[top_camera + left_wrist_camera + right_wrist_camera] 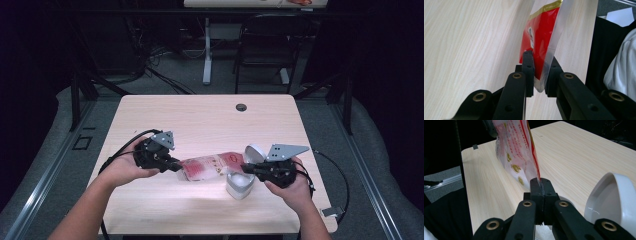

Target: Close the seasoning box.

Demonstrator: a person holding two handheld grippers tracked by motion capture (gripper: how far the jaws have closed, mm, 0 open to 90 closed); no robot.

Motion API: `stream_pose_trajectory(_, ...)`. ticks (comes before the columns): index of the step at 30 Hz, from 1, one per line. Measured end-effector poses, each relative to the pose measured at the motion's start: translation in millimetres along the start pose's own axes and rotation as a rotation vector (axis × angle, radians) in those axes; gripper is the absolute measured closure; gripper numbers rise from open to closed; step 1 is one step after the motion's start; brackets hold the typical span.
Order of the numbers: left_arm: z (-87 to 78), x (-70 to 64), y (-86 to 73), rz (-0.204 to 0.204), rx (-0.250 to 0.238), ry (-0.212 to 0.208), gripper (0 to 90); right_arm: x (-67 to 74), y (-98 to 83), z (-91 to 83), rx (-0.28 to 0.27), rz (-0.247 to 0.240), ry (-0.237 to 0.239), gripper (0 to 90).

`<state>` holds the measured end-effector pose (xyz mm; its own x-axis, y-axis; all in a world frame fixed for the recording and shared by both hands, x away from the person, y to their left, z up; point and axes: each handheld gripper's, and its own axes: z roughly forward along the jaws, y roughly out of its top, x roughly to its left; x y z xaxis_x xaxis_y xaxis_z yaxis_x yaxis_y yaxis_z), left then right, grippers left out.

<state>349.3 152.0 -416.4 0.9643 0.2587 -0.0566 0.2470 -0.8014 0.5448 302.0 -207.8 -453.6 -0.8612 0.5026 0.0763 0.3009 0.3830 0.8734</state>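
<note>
**Packet stretched between two tools above the bench**

A red and clear plastic packet (pixel 212 166) hangs just over the wooden bench (pixel 200 120), held at both ends. The left tool (pixel 172 165) has its jaws nearly closed, pinching the packet's clear edge. The right tool (pixel 248 169) is clamped fully shut on the opposite end. Right beside the right tool stands a white container (pixel 240 185) with its hinged lid (pixel 255 152) up.
</note>
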Motion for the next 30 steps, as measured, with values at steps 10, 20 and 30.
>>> stream_pose_trajectory(10, 8.5, 0.0, -16.3, -0.02, -0.032, -0.003, 81.4, 3.8, 7.1, 2.8, 0.007, -0.018, -0.001, 90.0)
stream_pose_trajectory(20, 17.0, 0.6, -28.3, -0.044, -0.065, 0.004, 81.1, 5.2, 16.2, 6.0, 0.027, -0.032, 0.003, 90.0)
stream_pose_trajectory(30, 25.9, 3.6, -36.7, -0.057, -0.05, 0.023, 81.0, 7.9, 29.6, 13.0, 0.078, -0.064, -0.014, 90.0)
